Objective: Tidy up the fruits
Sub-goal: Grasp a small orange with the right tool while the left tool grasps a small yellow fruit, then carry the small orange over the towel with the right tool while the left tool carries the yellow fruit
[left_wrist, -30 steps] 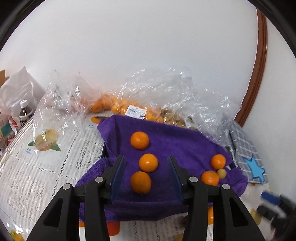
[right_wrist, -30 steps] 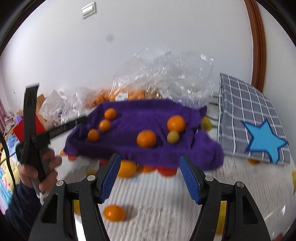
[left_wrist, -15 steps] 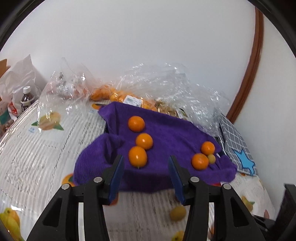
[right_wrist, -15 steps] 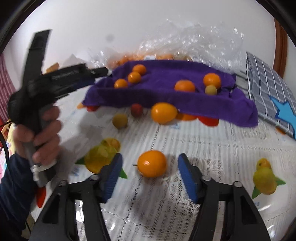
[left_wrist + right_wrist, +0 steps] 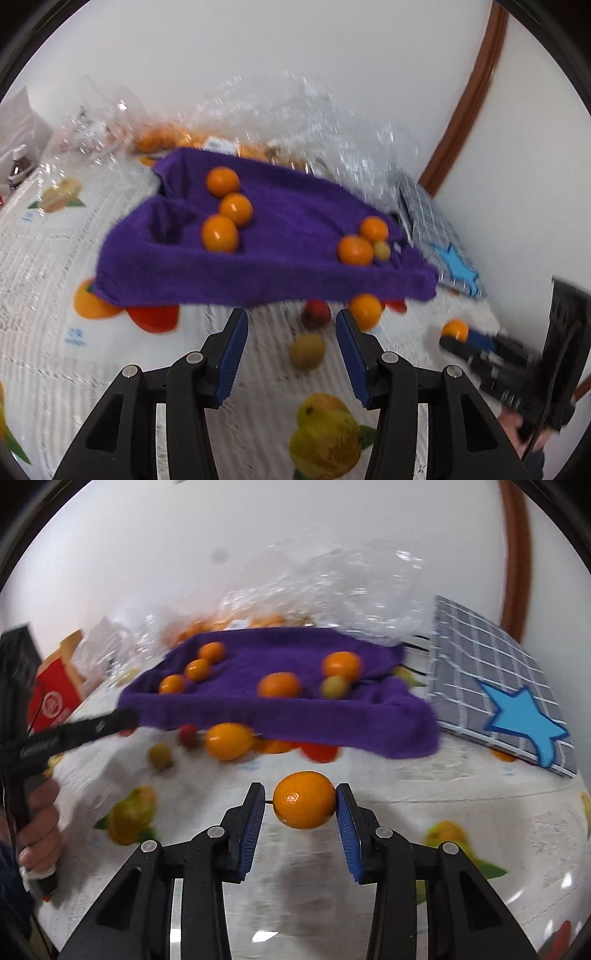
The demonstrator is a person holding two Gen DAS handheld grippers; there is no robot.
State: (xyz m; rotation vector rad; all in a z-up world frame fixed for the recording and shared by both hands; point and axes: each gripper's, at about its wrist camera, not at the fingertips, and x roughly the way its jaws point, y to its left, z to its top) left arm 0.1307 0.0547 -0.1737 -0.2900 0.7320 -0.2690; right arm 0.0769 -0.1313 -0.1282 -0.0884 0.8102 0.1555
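The white patterned surface (image 5: 424,812) lies open before the purple towel (image 5: 280,716), whose front edge overhangs loose fruit. The right claw (image 5: 300,805), just closing, has its pads against an orange (image 5: 304,799). The left claw (image 5: 291,343) stands partly open, empty, a greenish fruit (image 5: 307,350) lying beyond it; only the right view shows the person's hand (image 5: 38,830).
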